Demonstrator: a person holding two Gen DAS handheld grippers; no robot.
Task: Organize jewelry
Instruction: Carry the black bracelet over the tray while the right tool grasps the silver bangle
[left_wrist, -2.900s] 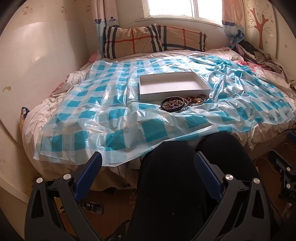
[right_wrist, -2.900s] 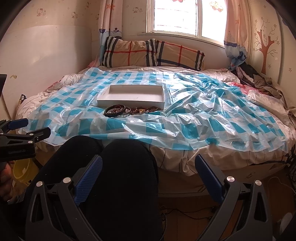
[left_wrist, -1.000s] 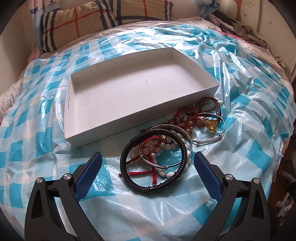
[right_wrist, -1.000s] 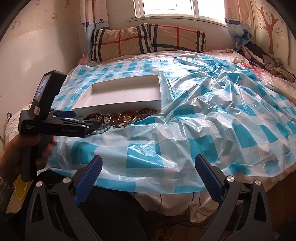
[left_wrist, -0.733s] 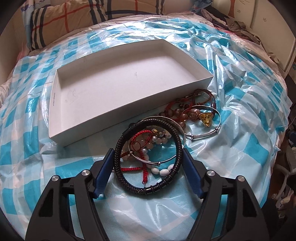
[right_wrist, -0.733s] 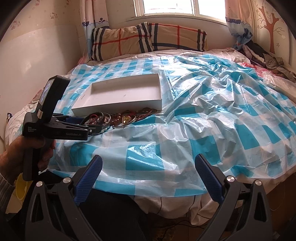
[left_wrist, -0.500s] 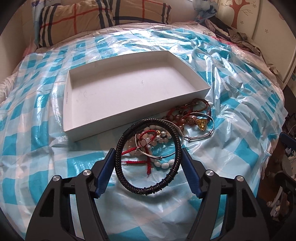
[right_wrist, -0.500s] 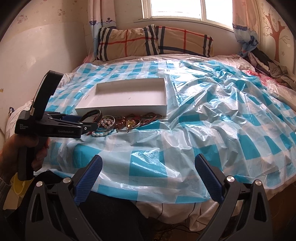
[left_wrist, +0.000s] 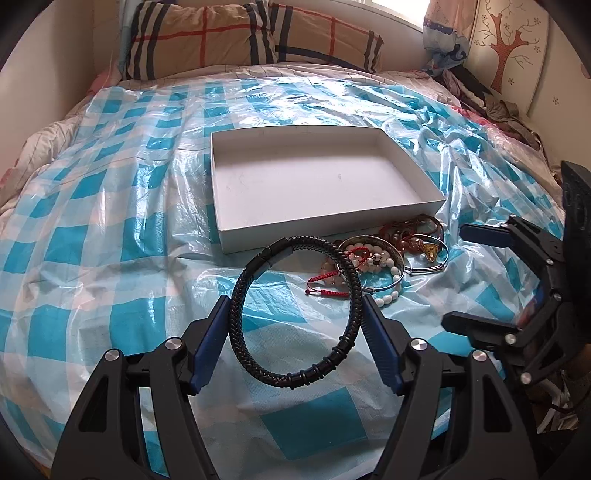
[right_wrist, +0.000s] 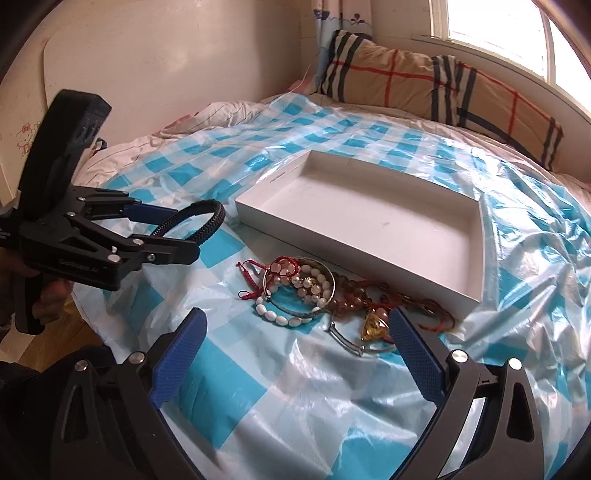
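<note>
While my left gripper (left_wrist: 295, 325) squeezes the black braided bracelet (left_wrist: 295, 314) between its blue pads, the ring hangs lifted off the checked plastic sheet (left_wrist: 92, 258). The white box (left_wrist: 317, 177) sits at twelve o'clock from it, with nothing inside. The other bracelets and beads (right_wrist: 306, 291) lie in a heap at two o'clock, just beside the box's near wall. My right gripper (right_wrist: 295, 347) is wide open above that heap, holding nothing.

Home bedroom, bed (left_wrist: 92, 236), plaid pillows (left_wrist: 236, 40)
</note>
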